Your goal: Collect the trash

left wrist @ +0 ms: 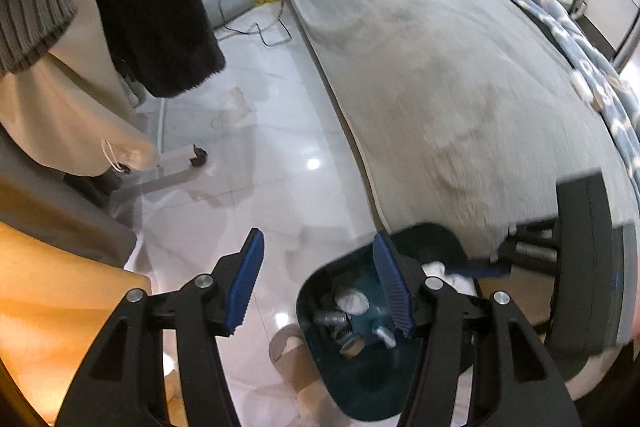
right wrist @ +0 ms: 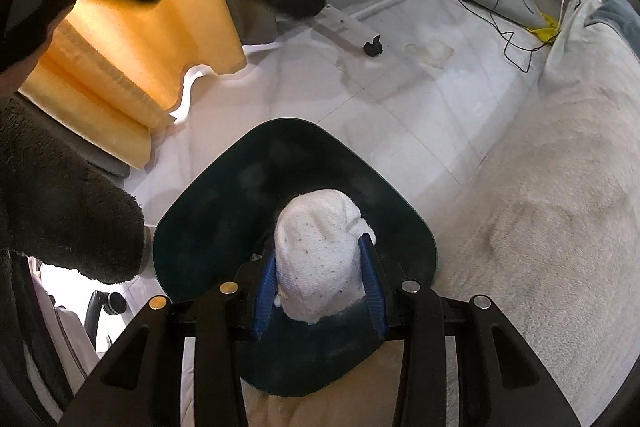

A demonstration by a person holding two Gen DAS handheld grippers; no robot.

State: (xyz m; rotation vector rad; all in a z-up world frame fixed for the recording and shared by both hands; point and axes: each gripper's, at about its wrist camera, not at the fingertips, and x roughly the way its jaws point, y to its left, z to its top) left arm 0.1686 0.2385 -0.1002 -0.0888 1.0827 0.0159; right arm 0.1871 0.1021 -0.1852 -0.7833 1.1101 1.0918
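Note:
A dark teal bin (right wrist: 224,211) stands on the white floor next to the bed. My right gripper (right wrist: 320,249) is shut on a white crumpled paper wad (right wrist: 320,247) and holds it just above the bin's opening. In the left wrist view the bin (left wrist: 360,387) holds several crumpled silver-grey scraps (left wrist: 352,301). The wad (left wrist: 436,269) and a blue pad (left wrist: 478,271) of my right gripper show at the bin's far rim. My left gripper (left wrist: 317,235) is open above the floor and the bin's left edge, with nothing between its fingers.
A grey-covered bed (left wrist: 440,67) with a blue quilt (left wrist: 560,3) fills the right. Orange cushions (right wrist: 120,67) lie at the left. Clothes hang on a wheeled rack (right wrist: 372,47). Cables (left wrist: 264,35) trail on the floor. A cardboard tube (left wrist: 288,347) lies next to the bin.

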